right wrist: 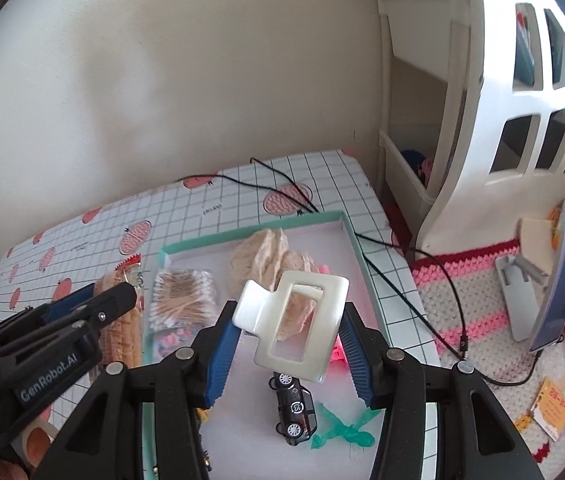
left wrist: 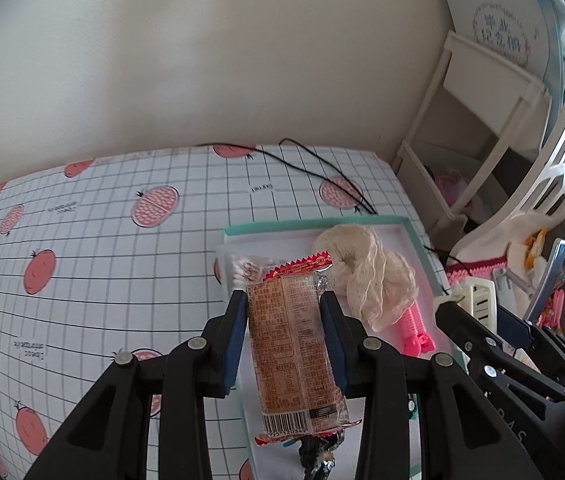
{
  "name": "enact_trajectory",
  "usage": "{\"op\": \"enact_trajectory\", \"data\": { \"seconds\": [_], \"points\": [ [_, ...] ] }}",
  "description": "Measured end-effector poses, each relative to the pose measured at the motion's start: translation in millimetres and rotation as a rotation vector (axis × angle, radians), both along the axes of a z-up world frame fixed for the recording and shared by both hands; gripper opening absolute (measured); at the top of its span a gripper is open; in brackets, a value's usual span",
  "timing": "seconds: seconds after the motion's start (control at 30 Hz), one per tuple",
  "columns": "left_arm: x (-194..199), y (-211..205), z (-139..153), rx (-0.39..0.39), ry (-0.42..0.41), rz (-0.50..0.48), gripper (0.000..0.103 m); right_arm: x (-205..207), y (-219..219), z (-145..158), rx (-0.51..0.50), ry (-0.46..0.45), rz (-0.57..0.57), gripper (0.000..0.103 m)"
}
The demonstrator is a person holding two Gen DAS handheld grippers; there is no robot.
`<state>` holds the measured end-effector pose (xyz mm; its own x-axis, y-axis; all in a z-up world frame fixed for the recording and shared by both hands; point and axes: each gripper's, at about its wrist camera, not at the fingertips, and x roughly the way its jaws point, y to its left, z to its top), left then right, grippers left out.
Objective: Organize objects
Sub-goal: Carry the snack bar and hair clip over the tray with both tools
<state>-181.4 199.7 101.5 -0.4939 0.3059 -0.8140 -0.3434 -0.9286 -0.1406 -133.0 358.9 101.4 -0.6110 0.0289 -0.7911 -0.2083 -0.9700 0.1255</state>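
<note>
Fingers of left gripper (left wrist: 284, 340) are pinching a snack packet (left wrist: 296, 354) w/ barcode end toward camera, held above the tray (left wrist: 314, 225). Right gripper (right wrist: 288, 344) has its blue pads pressed on a white hair claw clip (right wrist: 294, 324), also lifted over the tray. Inside tray: cream lace cloth (right wrist: 270, 260), bag of cotton swabs (right wrist: 180, 300), black toy car (right wrist: 294, 408), green plastic piece (right wrist: 342, 430), pink clip (left wrist: 414, 330). Tray sits on grid tablecloth (left wrist: 102, 240) w/ pink fruit print.
</note>
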Motion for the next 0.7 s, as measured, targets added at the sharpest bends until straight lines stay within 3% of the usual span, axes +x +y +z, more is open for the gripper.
{"op": "enact_trajectory", "data": {
  "seconds": [0.3,0.7],
  "points": [
    [-12.4,12.3,-35.0,-0.006,-0.060,-0.010,0.039,-15.2,7.2,-33.6,-0.008,-0.059,-0.001,0.053],
    [-19.3,16.6,-50.2,0.000,-0.084,-0.017,0.039,-24.1,2.0,-50.9,0.006,-0.094,0.016,0.053]
  ]
}}
